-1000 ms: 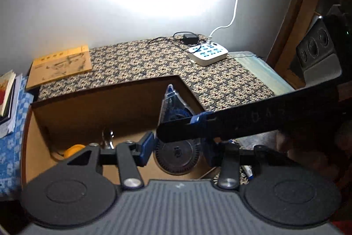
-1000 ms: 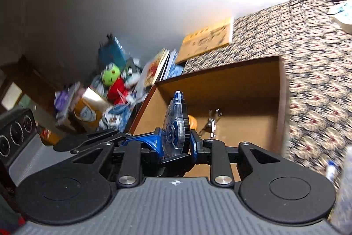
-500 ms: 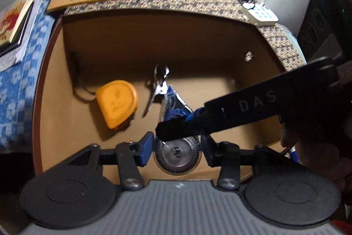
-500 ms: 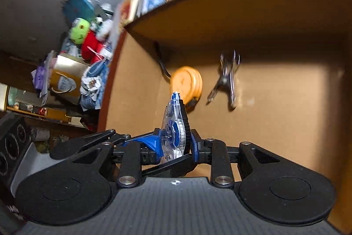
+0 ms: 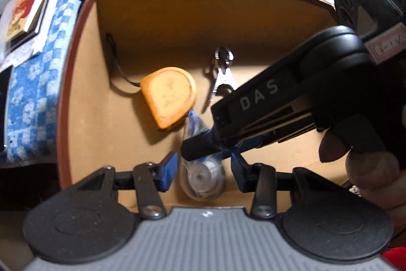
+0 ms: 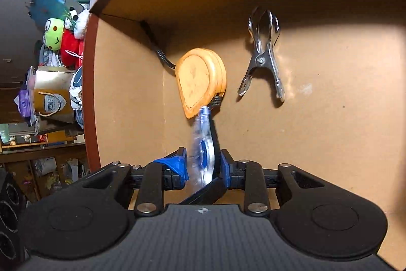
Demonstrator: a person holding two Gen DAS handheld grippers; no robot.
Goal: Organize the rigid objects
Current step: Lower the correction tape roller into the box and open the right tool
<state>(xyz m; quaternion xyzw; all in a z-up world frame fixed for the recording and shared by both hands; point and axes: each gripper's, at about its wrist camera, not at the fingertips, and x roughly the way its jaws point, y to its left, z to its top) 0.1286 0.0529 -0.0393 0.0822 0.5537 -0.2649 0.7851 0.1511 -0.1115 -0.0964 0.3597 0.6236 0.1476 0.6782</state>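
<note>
In the right wrist view, the right gripper (image 6: 203, 164) clasped a clear correction tape dispenser (image 6: 201, 144) on edge at lower centre, inside the cardboard box (image 6: 342, 118). Its nose touched the orange tape measure (image 6: 200, 78) at frame centre; a metal clip (image 6: 262, 55) lay to the right. In the left wrist view, the left gripper (image 5: 203, 169) stood spread, fingers clear of the dispenser.

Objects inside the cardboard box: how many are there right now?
3. An orange tape measure at the left, a metal clip to its right, and a correction tape dispenser between the right gripper's fingers. The grippers may hide more.
</note>
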